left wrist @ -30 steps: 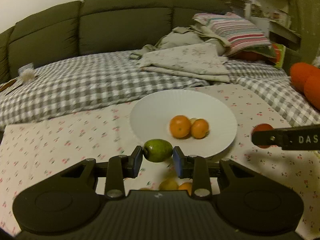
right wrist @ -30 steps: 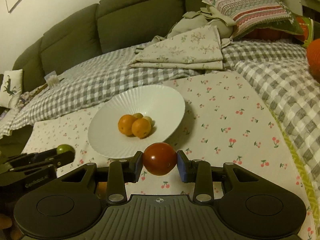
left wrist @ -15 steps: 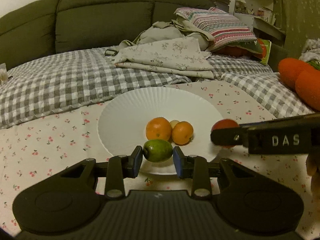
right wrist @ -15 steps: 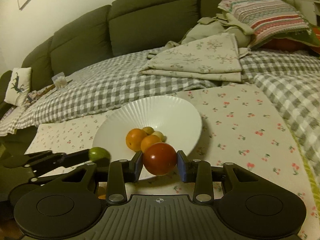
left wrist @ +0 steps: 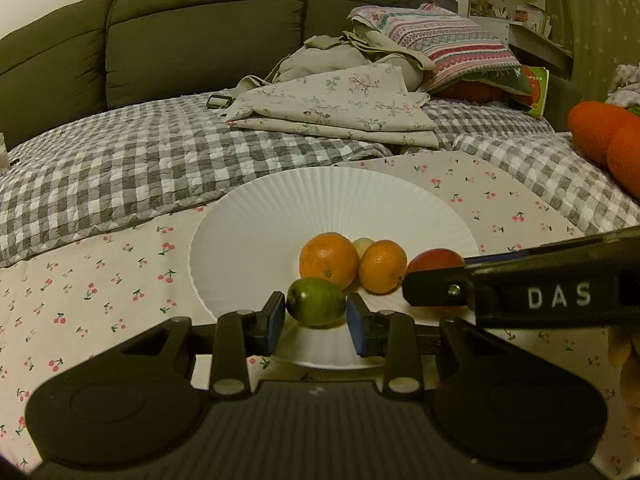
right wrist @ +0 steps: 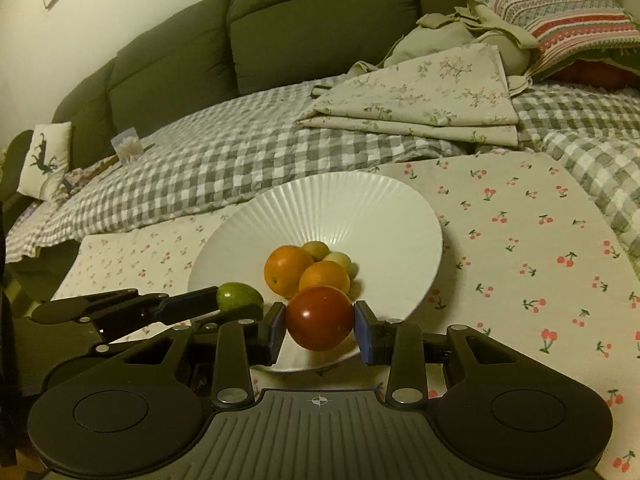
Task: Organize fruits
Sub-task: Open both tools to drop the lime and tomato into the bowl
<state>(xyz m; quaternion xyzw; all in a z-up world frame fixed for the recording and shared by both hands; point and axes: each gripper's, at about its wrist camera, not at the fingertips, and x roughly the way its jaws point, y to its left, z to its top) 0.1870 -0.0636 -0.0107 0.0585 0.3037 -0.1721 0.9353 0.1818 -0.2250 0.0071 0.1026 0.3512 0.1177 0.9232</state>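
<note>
A white ribbed plate (left wrist: 280, 216) (right wrist: 360, 208) lies on a cherry-print cloth and holds two oranges (left wrist: 329, 261) (right wrist: 289, 270) and two small yellow-green fruits (right wrist: 338, 259). My left gripper (left wrist: 316, 316) is shut on a green fruit (left wrist: 316, 302) (right wrist: 239, 296) over the plate's near rim. My right gripper (right wrist: 320, 328) is shut on a red fruit (right wrist: 320, 318) (left wrist: 435, 260) over the plate's near edge, just right of the left one.
The cherry-print cloth (right wrist: 520, 240) lies on a grey checked quilt (left wrist: 120, 168). Folded floral bedding (left wrist: 332, 104), a striped pillow (left wrist: 444, 46) and a dark green sofa back (left wrist: 200, 32) stand behind. Orange cushions (left wrist: 608, 140) sit at the right.
Both grippers have moved forward and closer together with their fruits, from short of the plate to over its near rim.
</note>
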